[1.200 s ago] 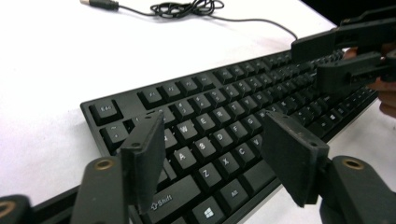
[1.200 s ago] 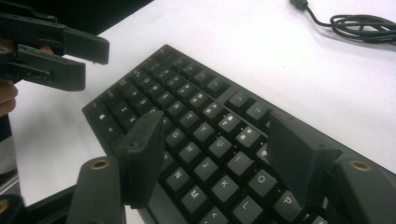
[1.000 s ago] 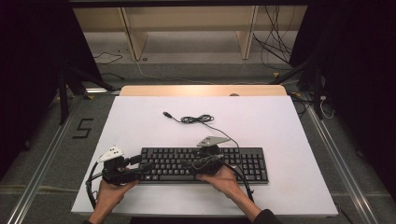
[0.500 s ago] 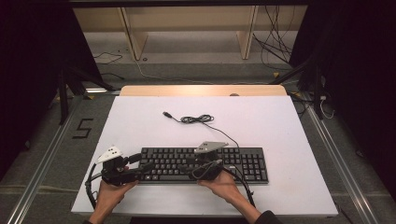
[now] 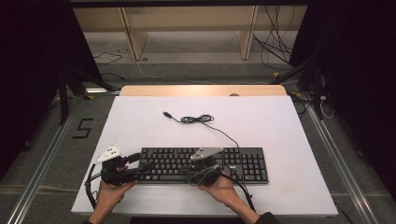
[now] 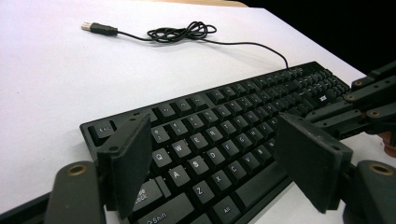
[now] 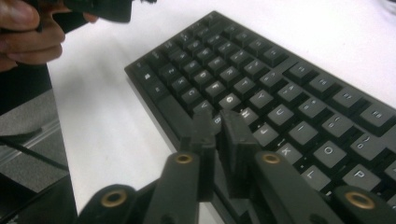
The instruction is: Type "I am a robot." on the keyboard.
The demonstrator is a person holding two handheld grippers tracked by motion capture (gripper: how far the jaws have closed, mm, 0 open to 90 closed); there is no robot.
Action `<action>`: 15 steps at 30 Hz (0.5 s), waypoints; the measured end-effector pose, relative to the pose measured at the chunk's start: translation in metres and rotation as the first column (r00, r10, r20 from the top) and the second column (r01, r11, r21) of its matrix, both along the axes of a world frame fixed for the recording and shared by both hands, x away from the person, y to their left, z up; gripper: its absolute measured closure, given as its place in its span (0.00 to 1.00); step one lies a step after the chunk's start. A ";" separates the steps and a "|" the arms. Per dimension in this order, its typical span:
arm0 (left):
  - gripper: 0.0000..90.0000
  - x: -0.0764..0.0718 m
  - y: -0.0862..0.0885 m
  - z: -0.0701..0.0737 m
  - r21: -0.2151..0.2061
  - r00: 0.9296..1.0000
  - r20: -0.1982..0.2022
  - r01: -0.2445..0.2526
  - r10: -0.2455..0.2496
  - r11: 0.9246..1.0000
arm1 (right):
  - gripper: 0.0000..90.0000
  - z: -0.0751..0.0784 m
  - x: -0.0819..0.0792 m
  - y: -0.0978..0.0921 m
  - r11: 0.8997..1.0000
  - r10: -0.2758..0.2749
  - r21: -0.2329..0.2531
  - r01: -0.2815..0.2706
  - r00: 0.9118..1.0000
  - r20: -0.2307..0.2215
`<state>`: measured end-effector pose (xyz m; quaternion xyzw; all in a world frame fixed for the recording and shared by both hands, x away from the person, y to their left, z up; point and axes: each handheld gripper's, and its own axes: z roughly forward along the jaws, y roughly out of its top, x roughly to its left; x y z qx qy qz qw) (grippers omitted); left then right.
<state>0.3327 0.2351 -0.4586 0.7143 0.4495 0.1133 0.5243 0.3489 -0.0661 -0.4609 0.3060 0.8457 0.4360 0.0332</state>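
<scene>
A black keyboard point(image 5: 201, 163) lies flat near the front of the white table point(image 5: 280, 126). Its thin cable runs back to a small coil point(image 5: 197, 119) and a USB plug point(image 5: 166, 114). My left gripper point(image 5: 144, 167) is open at the keyboard's left end, its jaws standing wide above the letter keys point(image 6: 205, 154). My right gripper point(image 5: 186, 171) points left along the keyboard's front edge. Its jaws are shut with nothing between them, their tips point(image 7: 217, 123) just over the bottom key row point(image 7: 261, 135). The right gripper's arms point(image 6: 359, 109) reach in at the right of the left gripper view.
The table's bare white top stretches behind and to both sides of the keyboard. A wooden strip point(image 5: 201, 90) borders its far edge. Metal rails point(image 5: 42, 163) run along the floor on each side, and loose cables point(image 5: 275, 51) lie beyond the table.
The right gripper has drifted slightly toward the keyboard's front edge and to the left. The left gripper and the keyboard have stayed put.
</scene>
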 end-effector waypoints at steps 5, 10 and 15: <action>0.30 0.000 0.000 0.000 -0.002 1.000 0.000 -0.002 0.002 1.000 | 1.00 -0.006 -0.001 0.002 0.999 0.002 -0.035 -0.002 1.000 -0.004; 0.30 0.000 0.000 0.000 0.001 1.000 0.000 0.000 0.000 1.000 | 1.00 -0.010 -0.001 0.004 0.998 0.003 -0.055 -0.004 1.000 -0.006; 0.30 0.000 0.000 0.000 -0.001 1.000 0.001 -0.002 0.002 1.000 | 1.00 -0.015 0.000 0.005 0.997 0.004 -0.075 -0.005 1.000 -0.011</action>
